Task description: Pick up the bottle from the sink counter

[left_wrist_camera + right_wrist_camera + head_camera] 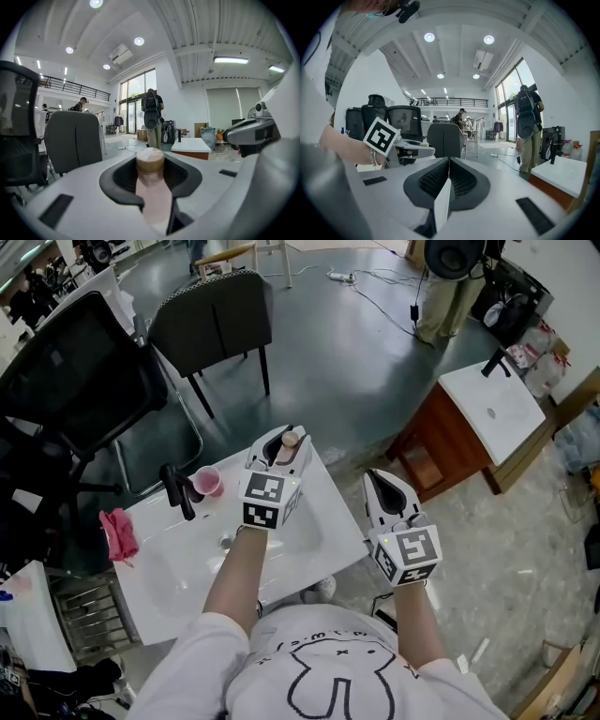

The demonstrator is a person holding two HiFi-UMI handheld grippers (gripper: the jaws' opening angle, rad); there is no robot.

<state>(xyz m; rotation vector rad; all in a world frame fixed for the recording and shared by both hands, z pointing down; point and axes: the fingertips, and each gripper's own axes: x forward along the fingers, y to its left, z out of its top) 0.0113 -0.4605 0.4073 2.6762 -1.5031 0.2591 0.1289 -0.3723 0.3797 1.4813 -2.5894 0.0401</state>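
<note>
The left tool (281,451) gripped the pink bottle (290,440) over the worktop's (178,601) far edge; the right tool (386,488) was closed and empty.

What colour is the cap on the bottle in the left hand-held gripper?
Tan cap on a pale pink bottle, clearest in the left gripper view.

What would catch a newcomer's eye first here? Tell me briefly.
The pale pink bottle with a tan round cap, clamped in the left gripper over the white sink counter. Beside it, the right gripper hangs shut and empty past the counter's right edge. A translucent pink cup stands by the black faucet.
</note>
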